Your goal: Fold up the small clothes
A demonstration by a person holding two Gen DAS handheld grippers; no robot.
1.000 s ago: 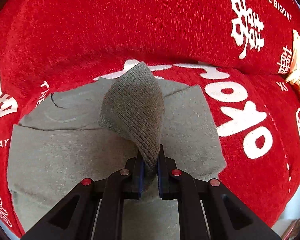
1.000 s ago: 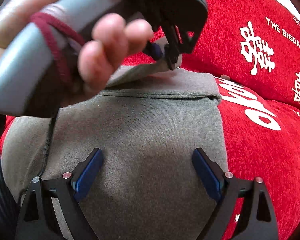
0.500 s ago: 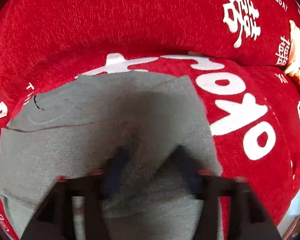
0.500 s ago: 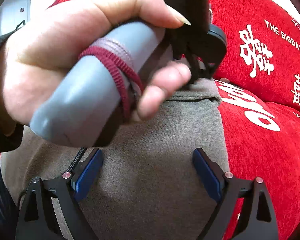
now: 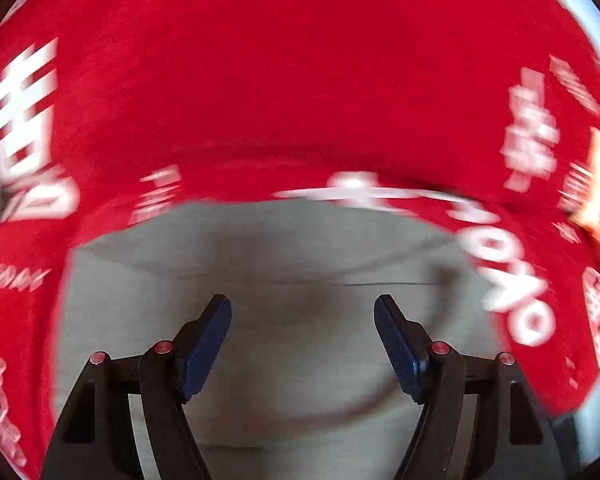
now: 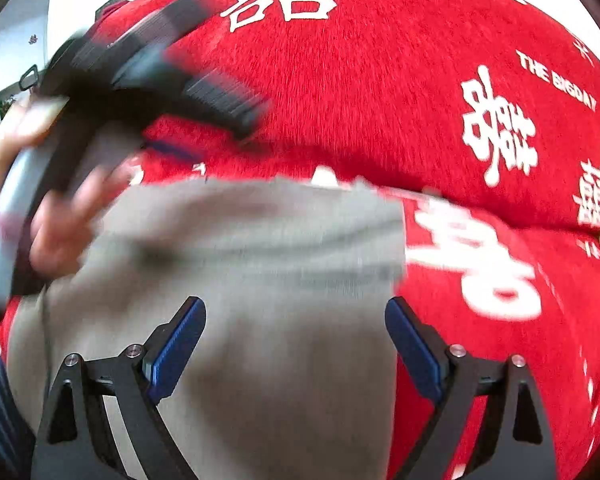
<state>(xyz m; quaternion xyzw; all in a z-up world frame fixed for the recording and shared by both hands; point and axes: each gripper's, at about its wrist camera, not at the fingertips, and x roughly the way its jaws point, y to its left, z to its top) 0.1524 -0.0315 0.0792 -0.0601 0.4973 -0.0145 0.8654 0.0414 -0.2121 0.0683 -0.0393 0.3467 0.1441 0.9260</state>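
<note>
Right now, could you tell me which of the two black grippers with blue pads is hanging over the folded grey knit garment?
Both are. The left gripper and the right gripper each hang, jaws open and empty, over the folded grey knit garment on the red cover.

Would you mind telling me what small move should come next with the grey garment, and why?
Probably bring the left gripper back down to a free edge of the grey garment for another fold. Its jaws have just been opening, with nothing between them; the right gripper is open too, and the garment lies loose on the red cover.
</note>
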